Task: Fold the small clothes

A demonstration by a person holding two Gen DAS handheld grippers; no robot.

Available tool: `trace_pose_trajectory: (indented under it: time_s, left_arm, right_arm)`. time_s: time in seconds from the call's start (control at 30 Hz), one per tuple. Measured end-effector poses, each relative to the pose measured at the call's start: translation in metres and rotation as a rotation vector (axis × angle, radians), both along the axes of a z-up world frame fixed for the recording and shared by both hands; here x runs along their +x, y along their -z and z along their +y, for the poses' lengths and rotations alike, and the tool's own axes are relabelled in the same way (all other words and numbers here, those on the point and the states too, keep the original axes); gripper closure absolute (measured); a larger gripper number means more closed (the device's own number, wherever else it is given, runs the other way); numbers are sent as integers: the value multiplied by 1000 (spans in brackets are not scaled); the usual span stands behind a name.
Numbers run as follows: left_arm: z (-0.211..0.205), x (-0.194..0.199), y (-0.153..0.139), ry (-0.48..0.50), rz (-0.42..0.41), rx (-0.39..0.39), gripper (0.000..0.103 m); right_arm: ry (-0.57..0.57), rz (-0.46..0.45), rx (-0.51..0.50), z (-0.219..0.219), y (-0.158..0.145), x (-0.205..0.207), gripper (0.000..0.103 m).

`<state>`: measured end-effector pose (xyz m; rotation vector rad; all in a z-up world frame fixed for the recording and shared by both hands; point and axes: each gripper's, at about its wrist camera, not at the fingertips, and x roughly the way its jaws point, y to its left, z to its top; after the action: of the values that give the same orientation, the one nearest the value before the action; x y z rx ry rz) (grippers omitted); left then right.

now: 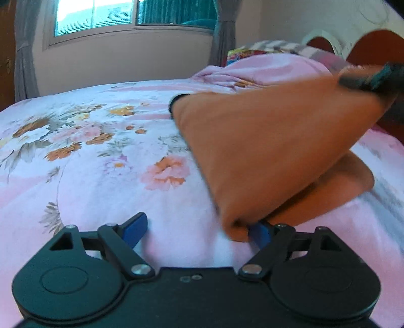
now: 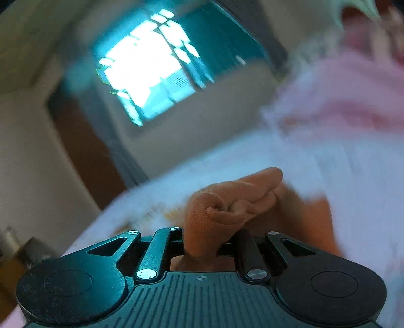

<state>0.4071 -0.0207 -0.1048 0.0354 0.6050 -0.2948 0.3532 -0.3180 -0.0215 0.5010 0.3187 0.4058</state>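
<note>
The orange cloth [image 1: 265,151] hangs stretched over the bed [image 1: 101,176], its top corner pinched in the right gripper [image 2: 202,239] up high, bottom corner just touching the wide-open left gripper [image 1: 197,232].

Daylight from window [image 1: 131,15]; soft, dim interior. Left wrist view mostly sharp, orange cloth [image 1: 265,151] motion-blurred. Right wrist view heavily smeared; window [image 2: 146,70] blown out. Fisheye bending at edges.
</note>
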Motion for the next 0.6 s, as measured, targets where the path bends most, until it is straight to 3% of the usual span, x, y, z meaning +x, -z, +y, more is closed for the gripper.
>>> trace_pose_trajectory:
  time_s: [0.1, 0.13, 0.23, 0.27, 0.37, 0.43, 0.47, 0.53, 0.6]
  left_arm:
    - [-2, -5, -4, -3, -21, -27, 20]
    - [-5, -5, -4, -10, -21, -24, 20]
    - [-4, 0, 2, -26, 17, -43, 21]
    - [-3, 0, 2, -28, 19, -47, 20]
    - [-2, -4, -3, -18, -1, -37, 26]
    - [-4, -9, -6, -28, -32, -24, 25]
    - [-4, -5, -1, -34, 4, -27, 22]
    - [-6, 4, 5, -27, 63, -23, 17]
    - [-5, 4, -1, -3, 73, -26, 15]
  right_arm:
    - [66, -3, 25, -24, 8, -13, 91]
    - [85, 42, 41, -33, 25, -10, 91]
    - [112, 290, 85, -50, 90, 14, 91]
    - [92, 317, 96, -50, 101, 15, 91]
    - [87, 272, 109, -55, 97, 3, 90]
    - [82, 201, 105, -55, 82, -10, 90]
    - [89, 190, 87, -54, 80, -12, 91]
    - [105, 277, 44, -53, 96, -1, 91]
    - [112, 316, 109, -63, 111, -1, 91]
